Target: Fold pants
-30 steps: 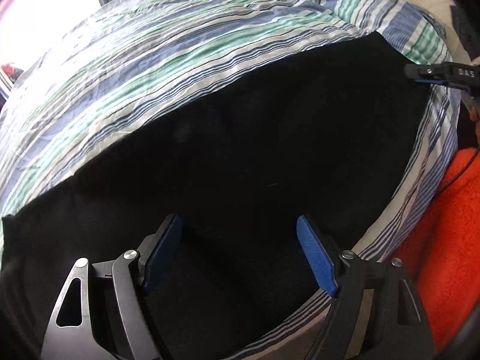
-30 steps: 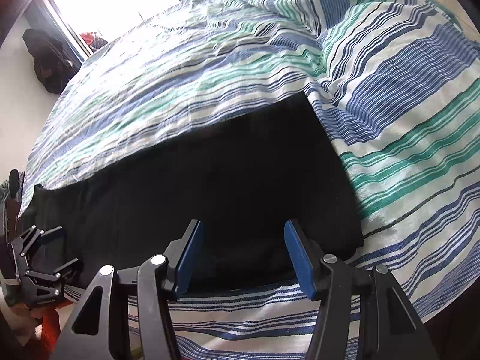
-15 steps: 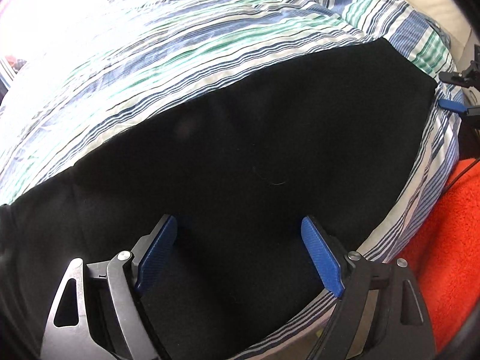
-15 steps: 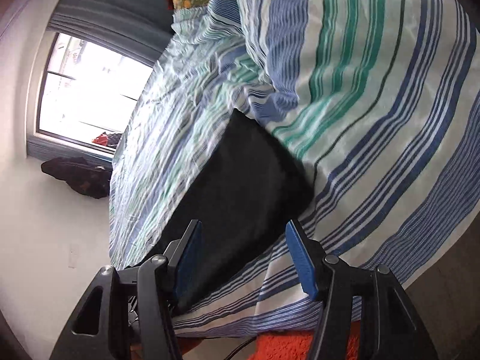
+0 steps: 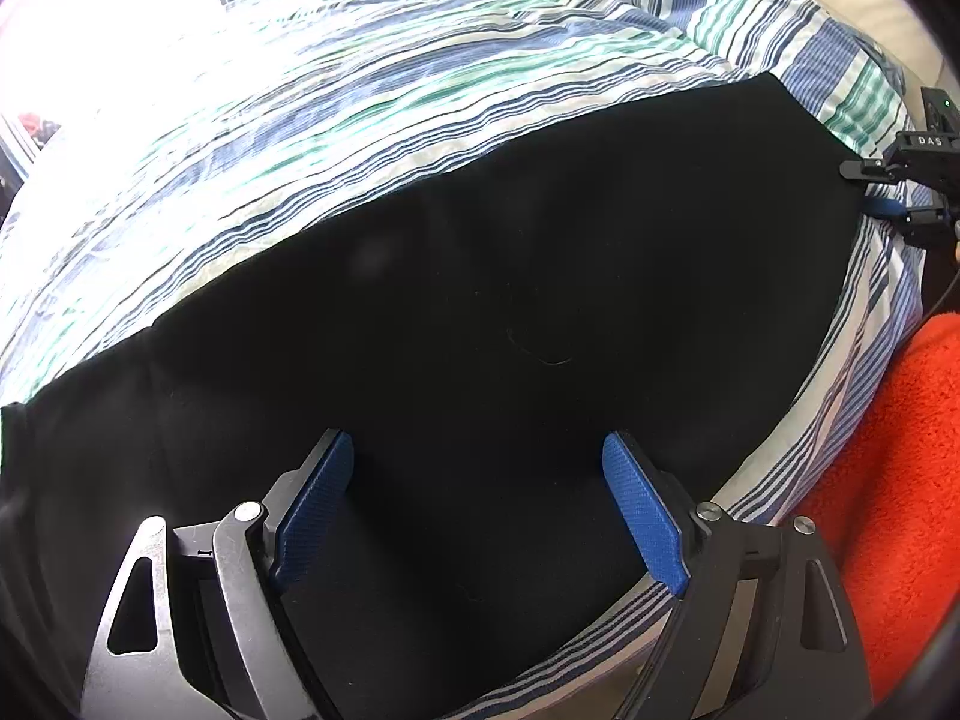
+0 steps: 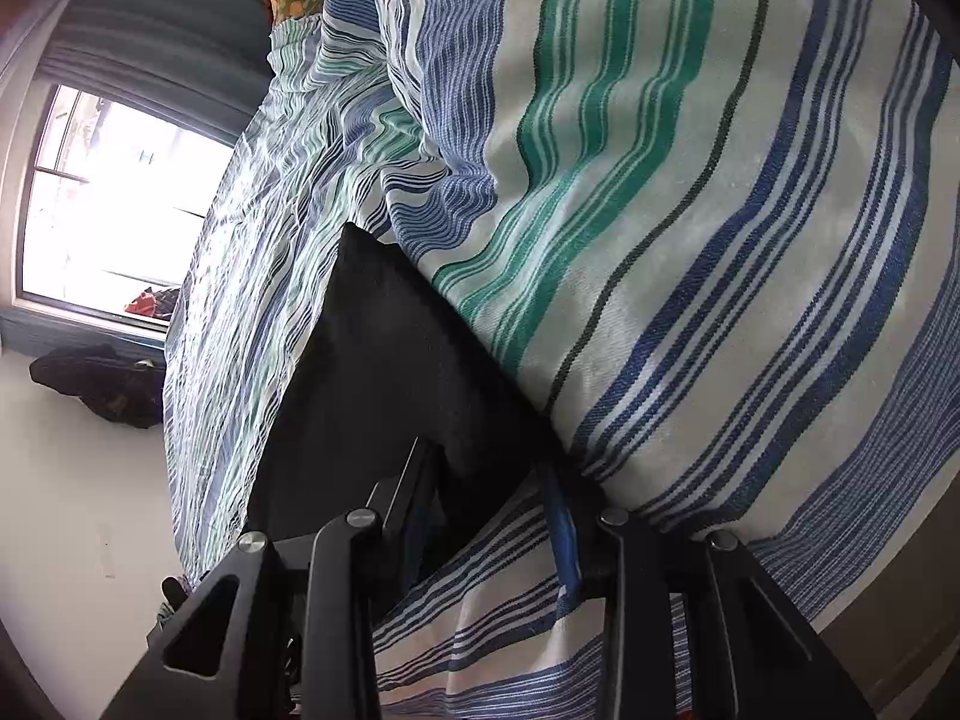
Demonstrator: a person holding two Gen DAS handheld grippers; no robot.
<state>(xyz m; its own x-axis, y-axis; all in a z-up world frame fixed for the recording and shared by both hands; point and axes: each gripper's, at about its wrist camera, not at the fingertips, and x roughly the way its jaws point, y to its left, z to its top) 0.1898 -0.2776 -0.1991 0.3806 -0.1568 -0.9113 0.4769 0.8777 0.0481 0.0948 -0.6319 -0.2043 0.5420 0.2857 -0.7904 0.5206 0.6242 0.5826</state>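
The bed [image 5: 372, 90] fills both views, dressed in a sheet striped blue, green and white, wrinkled across its middle and running smooth over the near edge. Spread flat along that near edge lie the black pants [image 5: 480, 312], a long dark band that stretches from the left side of the left wrist view right across to the far right, with the striped sheet showing beyond them and a thin strip of it in front. In the right wrist view the same pants [image 6: 384, 372] run away as a dark wedge, one corner pointing up the bed, a plump striped fold of bedding [image 6: 660, 240] rising just beside them.

Off the near edge, an orange fuzzy blanket [image 5: 888, 468] sits low at the right. Past the far side of the bed, a bright window [image 6: 114, 204], and a dark heap of clothing [image 6: 102, 384] against the white wall under it.

Now the tools. The left gripper [image 5: 480, 516] hovers over the pants with its blue pads spread wide, nothing between them but the cloth lying underneath. The right gripper [image 6: 498, 510] is down at the pants' end on the near edge, rolled on its side; its jaws have just been closing and the corner of black cloth is between them, though whether the pads press on it I cannot tell. From the left wrist view that right gripper [image 5: 888, 192] shows small, at the pants' far right end.
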